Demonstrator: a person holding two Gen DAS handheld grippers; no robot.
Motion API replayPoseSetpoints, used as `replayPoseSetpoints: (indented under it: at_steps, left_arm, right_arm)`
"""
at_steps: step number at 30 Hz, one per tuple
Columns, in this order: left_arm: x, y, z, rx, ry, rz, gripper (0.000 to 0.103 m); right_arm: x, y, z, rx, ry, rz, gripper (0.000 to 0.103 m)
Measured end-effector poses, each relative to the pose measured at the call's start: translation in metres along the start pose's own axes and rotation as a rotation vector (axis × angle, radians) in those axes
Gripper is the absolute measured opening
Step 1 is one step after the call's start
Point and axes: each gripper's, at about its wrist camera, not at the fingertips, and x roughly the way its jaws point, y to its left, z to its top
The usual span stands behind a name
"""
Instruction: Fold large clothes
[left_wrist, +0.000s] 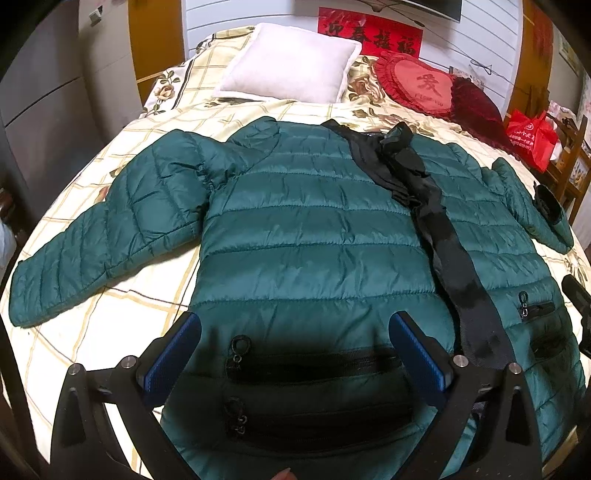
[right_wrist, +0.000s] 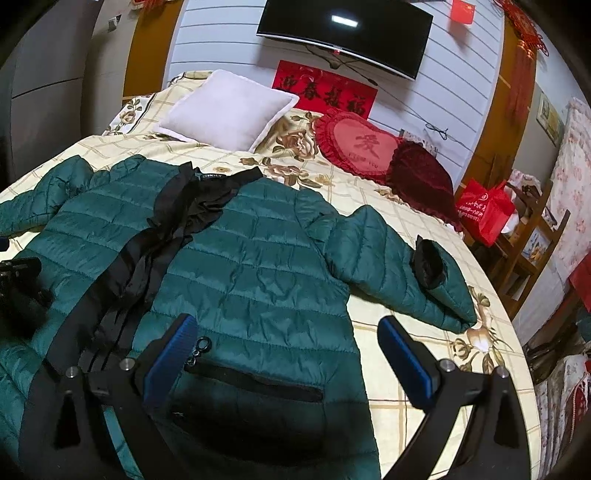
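On the bed (left_wrist: 110, 314) I see the green puffer jacket (left_wrist: 314, 229) lying flat, front up, sleeves spread. My left gripper (left_wrist: 295, 343) hovers over its hem, jaws released; my right gripper (right_wrist: 288, 343) hangs over its right edge, jaws likewise released.

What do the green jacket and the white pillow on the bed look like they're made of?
The green jacket looks like thin synthetic shell, likely nylon or polyester, over puffy fill: slight sheen, fine crinkles, stitched horizontal channels. Its lining is smooth black fabric. The white pillow seems soft, matte and slightly fuzzy, perhaps plush or fleece; the weave is too small to tell.
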Motion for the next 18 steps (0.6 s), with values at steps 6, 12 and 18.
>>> replayPoseSetpoints:
  at_steps: [6, 12, 18]
  left_arm:
    - [0.006, 0.005, -0.002, -0.022, 0.026, -0.010, 0.076]
    - [0.027, 0.021, -0.009, -0.111, 0.128, -0.092, 0.076]
    - [0.034, 0.024, -0.019, -0.109, 0.127, -0.102, 0.076]
  right_arm:
    - [0.003, 0.002, -0.001, -0.005, 0.008, 0.007, 0.100]
    - [0.014, 0.008, -0.006, -0.008, 0.048, 0.038, 0.100]
    - [0.035, 0.022, -0.018, -0.034, 0.146, 0.087, 0.100]
